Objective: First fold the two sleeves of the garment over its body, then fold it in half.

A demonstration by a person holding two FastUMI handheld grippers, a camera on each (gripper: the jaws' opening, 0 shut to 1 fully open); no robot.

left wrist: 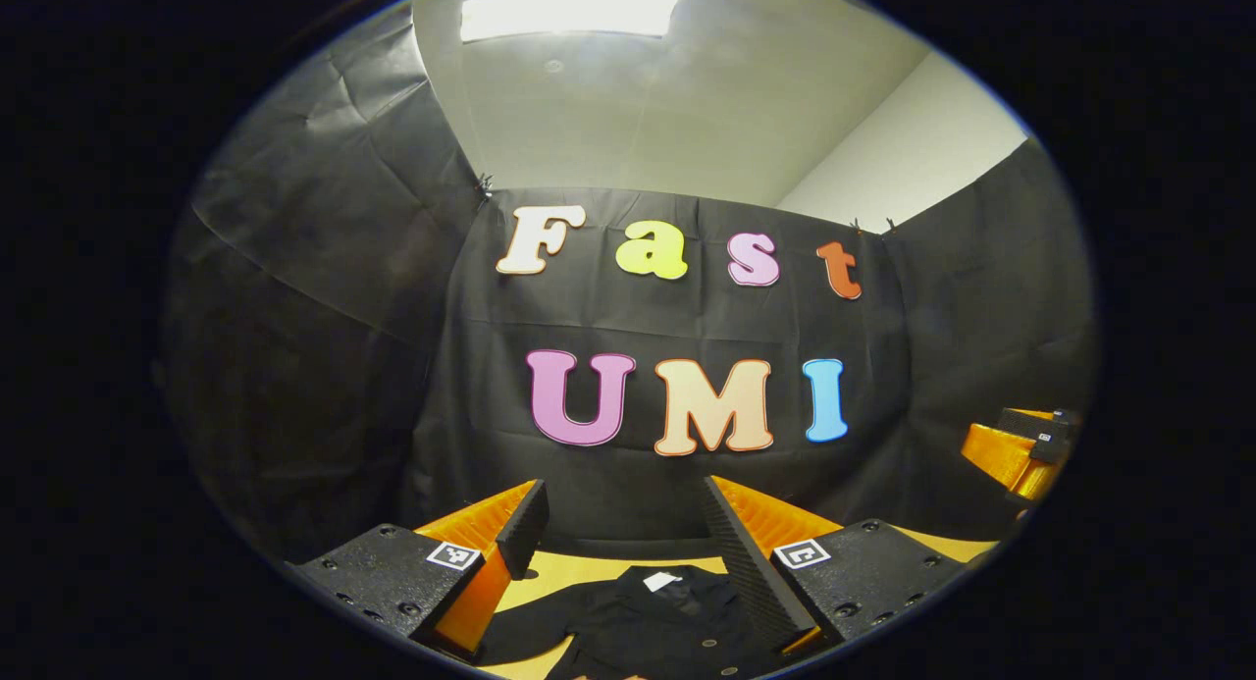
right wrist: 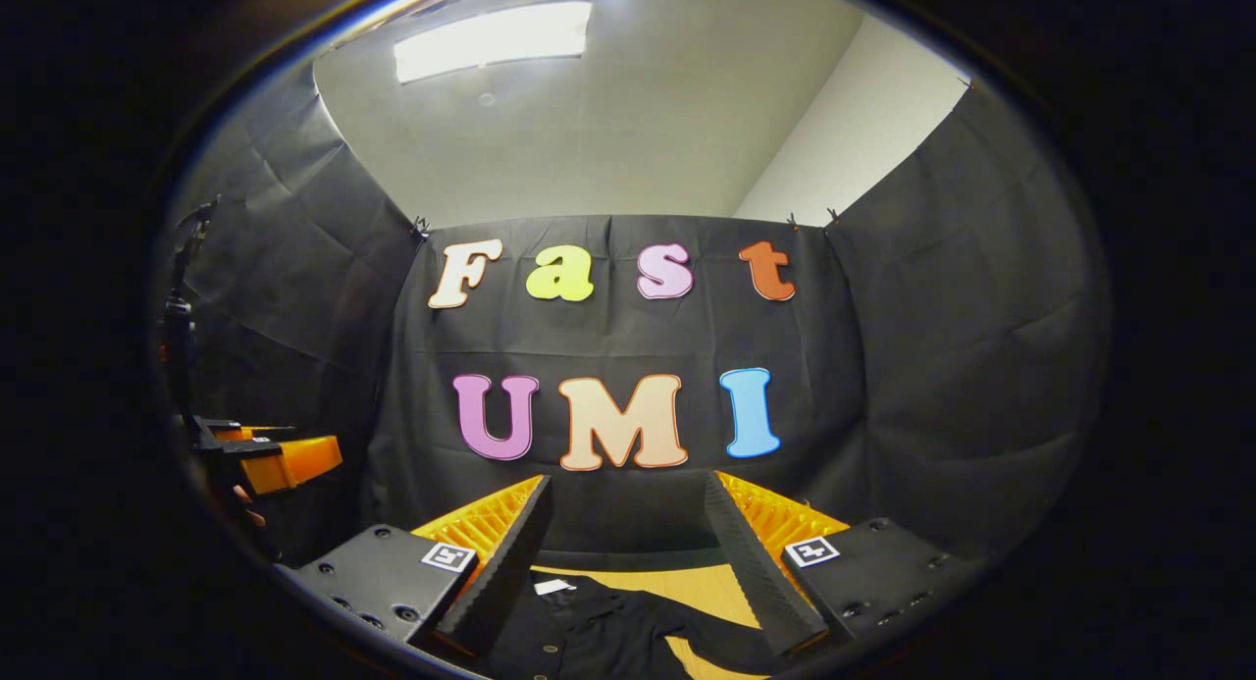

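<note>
A dark buttoned garment [left wrist: 657,621] with a white neck tag lies flat on a yellowish table [left wrist: 579,569], low in the left gripper view. My left gripper [left wrist: 623,518] hovers above it, open, with nothing between its fingers. In the right gripper view the same garment [right wrist: 608,631] lies below, one sleeve reaching right across the table [right wrist: 702,584]. My right gripper [right wrist: 628,513] is open above it and holds nothing. The right gripper [left wrist: 1020,449] also shows at the far right of the left gripper view, and the left gripper [right wrist: 265,454] at the far left of the right gripper view.
Black cloth walls close the booth behind and on both sides. A dark stand [right wrist: 182,297] rises at the left edge of the right gripper view. A ceiling light [left wrist: 569,8] shines overhead.
</note>
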